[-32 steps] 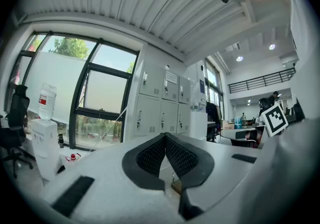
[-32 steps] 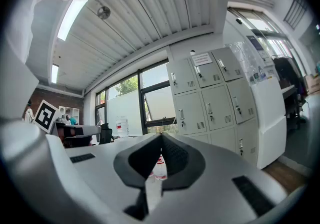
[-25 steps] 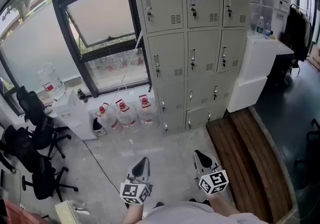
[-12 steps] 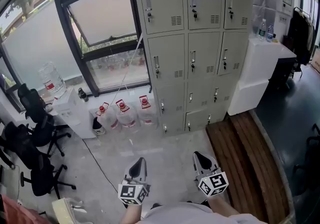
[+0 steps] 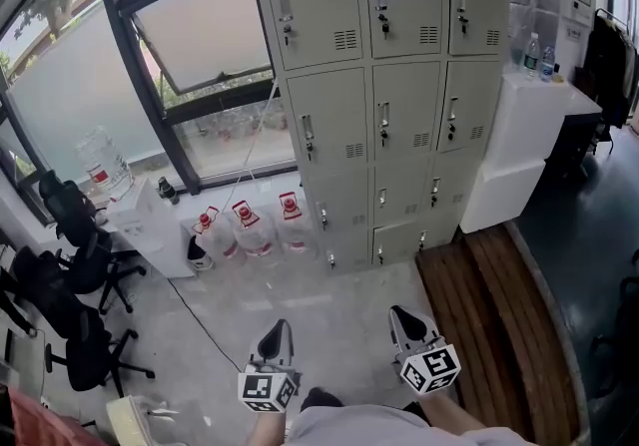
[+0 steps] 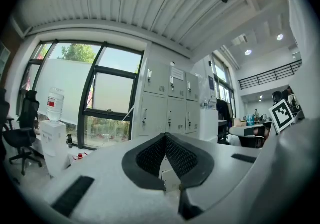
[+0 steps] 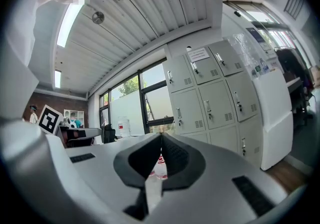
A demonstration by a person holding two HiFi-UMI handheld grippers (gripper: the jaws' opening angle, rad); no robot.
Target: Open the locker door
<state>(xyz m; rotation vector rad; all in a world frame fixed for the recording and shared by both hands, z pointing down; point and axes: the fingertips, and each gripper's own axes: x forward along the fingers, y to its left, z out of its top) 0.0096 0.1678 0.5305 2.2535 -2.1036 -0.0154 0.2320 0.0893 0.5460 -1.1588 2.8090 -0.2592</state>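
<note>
Concrete floor (image 5: 300, 294) spreads open between the person and the locker (image 5: 389, 95) at the far wall, whose doors are all closed. Left gripper (image 5: 277, 332) and right gripper (image 5: 403, 316) hang low, side by side, pointing at it from well apart, jaws pressed together on nothing. Water bottles (image 5: 250, 229) stand by its left foot, a wooden platform (image 5: 479, 304) by its right.

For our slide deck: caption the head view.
Shut left hand-held gripper and shut right hand-held gripper face closed grey lockers.
</note>
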